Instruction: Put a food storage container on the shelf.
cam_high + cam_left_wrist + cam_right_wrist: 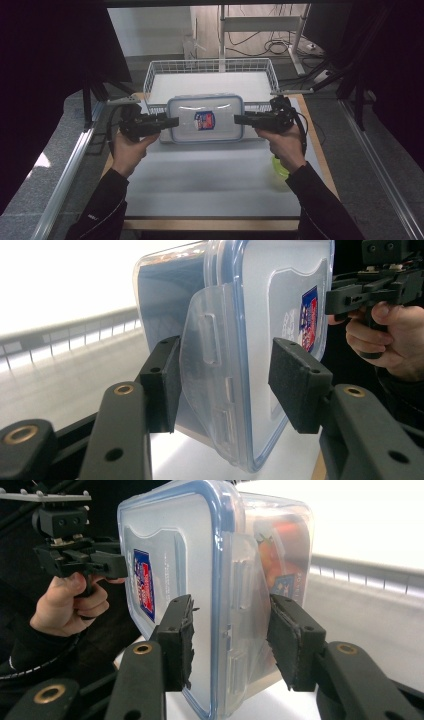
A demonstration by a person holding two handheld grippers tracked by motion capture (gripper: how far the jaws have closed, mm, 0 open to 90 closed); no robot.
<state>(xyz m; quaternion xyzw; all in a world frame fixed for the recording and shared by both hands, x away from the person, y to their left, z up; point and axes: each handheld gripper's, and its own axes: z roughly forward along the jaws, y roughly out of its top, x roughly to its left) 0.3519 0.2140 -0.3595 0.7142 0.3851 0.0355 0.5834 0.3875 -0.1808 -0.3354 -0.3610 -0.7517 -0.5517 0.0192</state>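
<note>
Two grippers carry one clear plastic container (205, 119) between them, above the white table (210, 180) and just in front of the near rail of the white wire basket (210, 67). At nine o'clock of the box in the high view, the left gripper (170, 121) comes in level from the person's left hand (127, 150); in the left gripper view its jaws stand about half apart, one pad (167, 382) against the box's underside and the other against the blue-rimmed lid, closed on the short end where the clear latch flap (207, 370) hangs. The container's long axis runs from nine to three o'clock across the table, from one gripper to the other, its lid facing up at the high camera with the red and blue label (204, 120) in the middle. At three o'clock the right gripper (240, 119), held in the right hand (282, 145), reaches in level the opposite way; in the right gripper view its jaws are likewise about half apart and clamped on the other short end, one pad (181, 640) on the lid side and one on the base side, straddling that end's latch. A yellow-green object (280, 169) lies on the table at about five o'clock of the box, partly hidden behind the right forearm.
</note>
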